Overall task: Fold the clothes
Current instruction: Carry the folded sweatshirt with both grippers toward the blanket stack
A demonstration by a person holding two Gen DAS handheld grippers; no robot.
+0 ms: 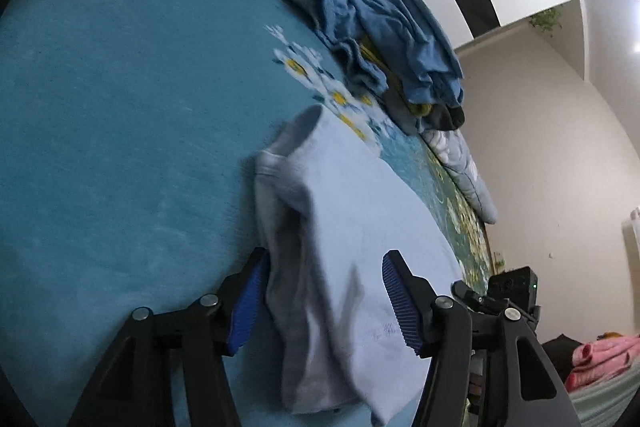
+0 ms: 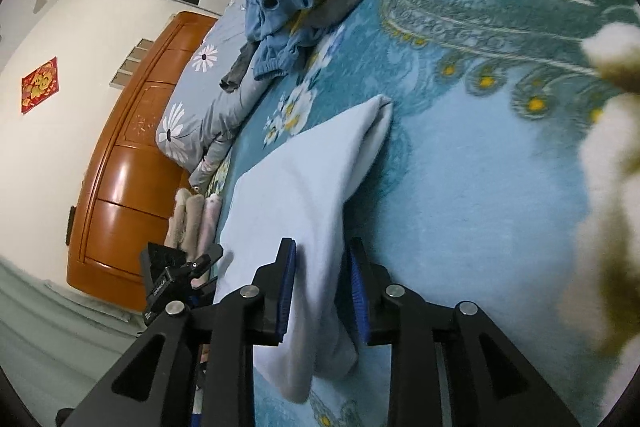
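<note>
Nearest the left wrist camera, the left gripper [image 1: 326, 301] has its jaws spread wide, with a folded edge of the pale blue garment [image 1: 360, 227] lying between the blue pads; the cloth brushes one pad and stands clear of the other, so nothing is pinched. In the right wrist view, the right gripper [image 2: 322, 293] has its jaws partly spread around a hanging fold of the same pale blue garment [image 2: 296, 187], the pads close to the fabric on both sides but not visibly clamped on it. The garment lies spread on the teal blanket [image 1: 120, 107] that covers the bed. Beyond it, a white and yellow flower pattern [image 1: 316, 75] marks the blanket. Farther off, a heap of blue clothes [image 1: 384, 23] sits at the blanket's edge beside a grey flowered pillow [image 2: 200, 103], with the wooden headboard [image 2: 124, 179] behind.
</note>
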